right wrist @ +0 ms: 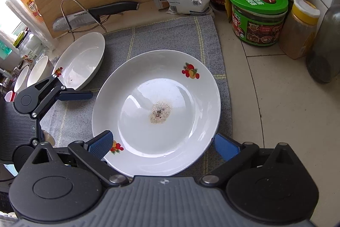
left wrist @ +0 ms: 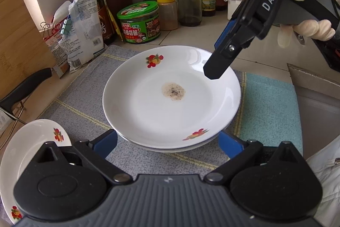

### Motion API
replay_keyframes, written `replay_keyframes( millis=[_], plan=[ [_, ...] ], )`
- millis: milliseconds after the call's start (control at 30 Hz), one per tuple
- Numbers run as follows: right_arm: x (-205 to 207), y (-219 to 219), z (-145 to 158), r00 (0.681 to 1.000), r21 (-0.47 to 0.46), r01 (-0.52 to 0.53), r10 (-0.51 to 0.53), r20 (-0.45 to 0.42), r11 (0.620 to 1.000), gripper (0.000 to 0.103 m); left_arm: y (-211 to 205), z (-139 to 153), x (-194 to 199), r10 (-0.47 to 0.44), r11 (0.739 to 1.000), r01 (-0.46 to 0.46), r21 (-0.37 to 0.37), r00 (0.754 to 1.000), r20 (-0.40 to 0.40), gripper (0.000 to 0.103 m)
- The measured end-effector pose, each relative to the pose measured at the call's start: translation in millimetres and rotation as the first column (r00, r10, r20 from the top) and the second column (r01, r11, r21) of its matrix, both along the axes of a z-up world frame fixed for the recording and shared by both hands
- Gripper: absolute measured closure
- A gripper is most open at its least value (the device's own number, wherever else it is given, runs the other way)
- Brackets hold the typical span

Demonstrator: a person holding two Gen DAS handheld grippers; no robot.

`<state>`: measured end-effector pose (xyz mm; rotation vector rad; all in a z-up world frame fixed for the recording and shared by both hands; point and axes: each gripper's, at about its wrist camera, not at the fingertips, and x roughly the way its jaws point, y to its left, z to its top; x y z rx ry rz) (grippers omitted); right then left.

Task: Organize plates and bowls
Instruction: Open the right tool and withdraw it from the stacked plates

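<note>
Gaping wide, right gripper [right wrist: 163,143], blue pads clear of top plate [right wrist: 156,112], nothing held. Left gripper [left wrist: 167,140] likewise spread, empty, flanking near rim of stack on grey cloth [left wrist: 70,95]. Third plate [right wrist: 81,61] just beside, to its left. Best approach, likely: withdraw straight, avoid nudging rim, then fetch that plate.

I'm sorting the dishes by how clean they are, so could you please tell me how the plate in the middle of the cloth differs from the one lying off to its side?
The middle plate has a brown speckled stain at its centre; the side plate shows only faint marks. The middle plate sits stacked on another plate, while the side plate lies partly off the grey cloth, apparently tilted. Both are white, with the same fruit print on the rim.
</note>
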<state>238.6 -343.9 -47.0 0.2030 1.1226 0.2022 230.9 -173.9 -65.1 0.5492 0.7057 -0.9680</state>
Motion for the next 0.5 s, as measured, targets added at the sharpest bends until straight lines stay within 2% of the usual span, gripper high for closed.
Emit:
replay_keyframes(
  millis=[200, 300, 400, 500],
  plan=[
    [-11.5, 13.6, -4.1, 0.998, -0.109, -0.006, 0.013, 0.065, 0.994, 0.0, 10.5, 5.7, -2.5, 0.069, 0.997, -0.069, -0.04, 0.998, 0.001, 0.001],
    [-17.1, 20.3, -3.0, 0.994, -0.167, 0.002, 0.017, 0.112, 0.986, 0.0, 18.3, 10.6, -4.2, 0.131, 0.988, -0.131, -0.075, 0.991, -0.012, 0.001],
    [-21.3, 30.9, -1.3, 0.986, -0.237, 0.016, 0.024, 0.165, 0.971, 0.0, 28.7, 16.7, -8.0, 0.198, 0.972, -0.201, -0.118, 0.98, -0.031, 0.001],
    [-26.1, 47.3, 0.5, 0.975, -0.302, 0.016, 0.052, 0.216, 0.953, 0.0, 43.0, 22.5, -11.8, 0.286, 0.944, -0.29, -0.157, 0.957, -0.047, 0.001]
  ],
)
